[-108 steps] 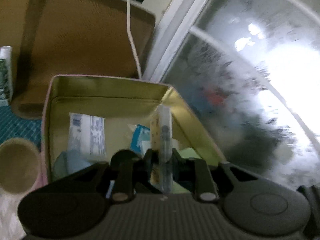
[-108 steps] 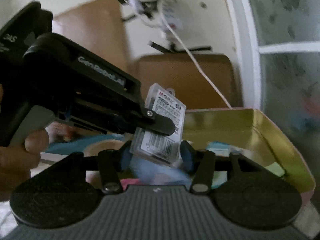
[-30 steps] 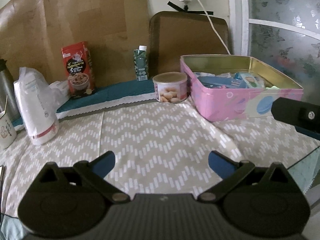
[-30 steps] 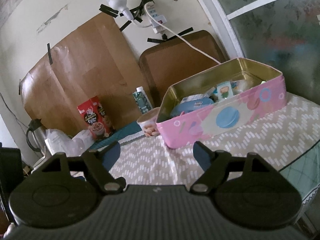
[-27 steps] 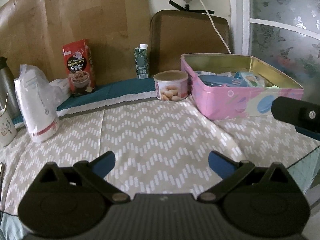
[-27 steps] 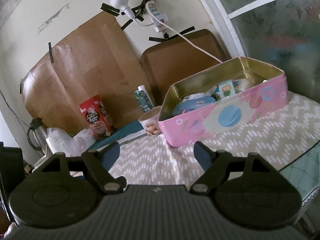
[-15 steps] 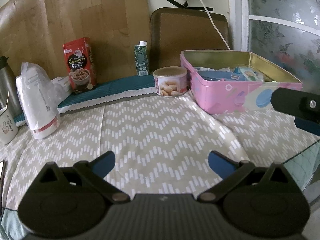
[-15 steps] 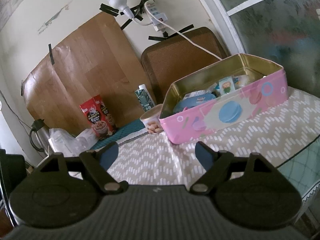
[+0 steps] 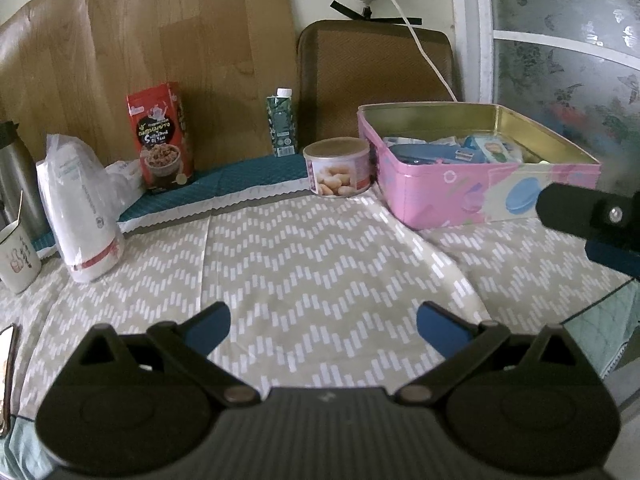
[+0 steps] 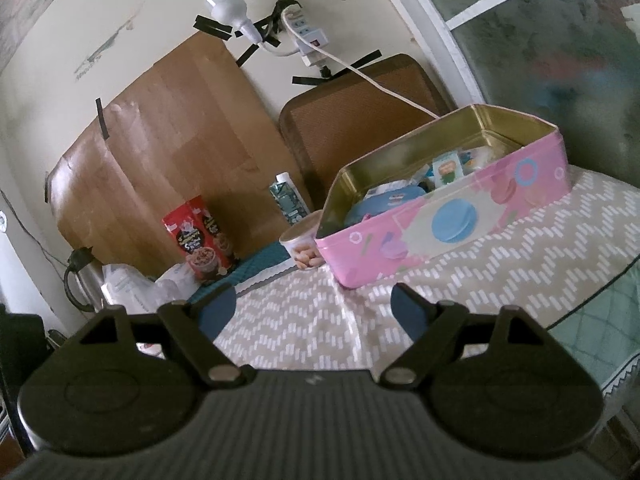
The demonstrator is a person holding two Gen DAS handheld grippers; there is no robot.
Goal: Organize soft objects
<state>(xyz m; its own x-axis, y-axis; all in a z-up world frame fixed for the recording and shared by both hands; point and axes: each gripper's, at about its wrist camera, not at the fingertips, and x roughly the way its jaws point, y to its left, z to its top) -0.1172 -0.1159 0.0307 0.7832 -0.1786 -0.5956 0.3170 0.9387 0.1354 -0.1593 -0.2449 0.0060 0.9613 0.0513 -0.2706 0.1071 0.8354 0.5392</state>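
Left wrist view is showing the left gripper point(image 9: 322, 322) hanging over the patterned tablecloth point(image 9: 320, 256) with its blue fingers spread wide and nothing between them; the pink tin point(image 9: 472, 188) is standing well ahead and to the right, its lid off, with small packets point(image 9: 452, 148) lying inside, just beside a round snack can point(image 9: 338, 172). One black finger of the right gripper point(image 9: 588, 220) is poking in from the right edge. Right wrist view is showing the right gripper point(image 10: 306, 308) likewise with its fingers wide apart and empty, pointing toward the tin point(image 10: 452, 216), which is sitting apart from it on the cloth, packets point(image 10: 424, 184) visible in it. Judging from this, both hands are pausing between placements, or the sorting is nearly finishing, since no loose soft thing is lying on the cloth near either gripper. The next move is probably calling for finding another item, perhaps the white bag point(image 9: 80, 208) at the left, or stopping.
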